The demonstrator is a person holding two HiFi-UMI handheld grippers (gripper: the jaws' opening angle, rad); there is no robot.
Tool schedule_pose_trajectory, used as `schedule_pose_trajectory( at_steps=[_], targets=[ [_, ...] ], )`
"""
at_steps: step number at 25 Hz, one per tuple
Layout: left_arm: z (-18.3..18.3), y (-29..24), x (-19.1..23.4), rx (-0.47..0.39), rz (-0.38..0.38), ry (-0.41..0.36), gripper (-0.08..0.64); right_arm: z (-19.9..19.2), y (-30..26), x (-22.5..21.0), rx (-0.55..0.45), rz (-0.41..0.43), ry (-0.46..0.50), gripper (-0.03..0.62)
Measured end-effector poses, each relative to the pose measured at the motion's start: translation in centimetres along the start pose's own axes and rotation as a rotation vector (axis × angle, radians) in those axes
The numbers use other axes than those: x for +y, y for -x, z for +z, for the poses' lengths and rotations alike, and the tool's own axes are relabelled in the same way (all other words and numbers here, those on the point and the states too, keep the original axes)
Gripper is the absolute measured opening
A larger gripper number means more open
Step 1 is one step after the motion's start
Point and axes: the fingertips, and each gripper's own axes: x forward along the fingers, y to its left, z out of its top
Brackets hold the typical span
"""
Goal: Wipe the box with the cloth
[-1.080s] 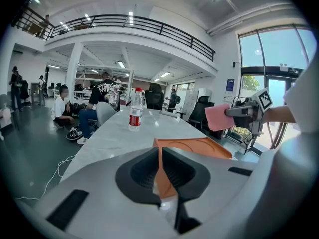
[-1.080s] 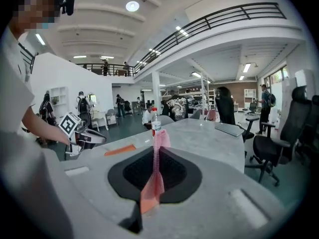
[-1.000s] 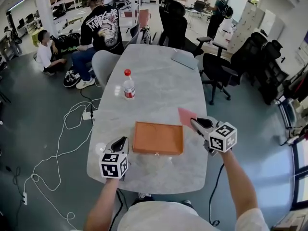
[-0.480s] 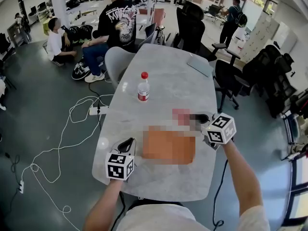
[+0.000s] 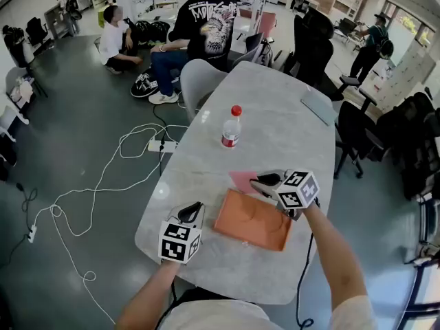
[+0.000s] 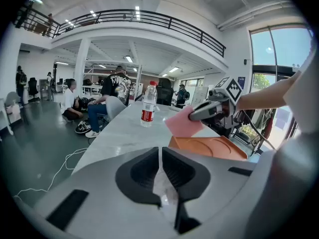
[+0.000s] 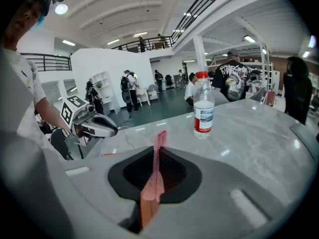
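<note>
Right claw, clamped on the cloth, now at far edge of the box | left claw closed, empty | we judge wiping imminent

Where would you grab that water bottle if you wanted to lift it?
Probably round the labelled middle of the water bottle, coming in level from the side: it stands upright, and its round body offers more than the small red cap.
</note>
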Motion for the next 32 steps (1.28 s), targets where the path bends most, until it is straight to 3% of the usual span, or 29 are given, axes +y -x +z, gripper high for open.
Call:
schedule_pose_trajectory(
  at_steps=[9, 19, 32],
  targets=[
    [-1.7, 0.7, 0.3, 0.036, 0.045, 0.006, 0.026, -0.8, -4.9, 0.1, 0.068, 0.138, -0.056, 0.015],
    [-2.4, 1.2, 1.0, 0.036, 0.093, 0.033, 0.026, -1.3, -6.5, 1.6, 0.118, 0.314, -0.200, 0.015],
    [-2.3, 1.0, 0.7, 0.039, 0.109, 0.037, 0.026, -2.4, -5.9, 1.3, 0.138, 0.363, -0.290, 0.015]
  ],
)
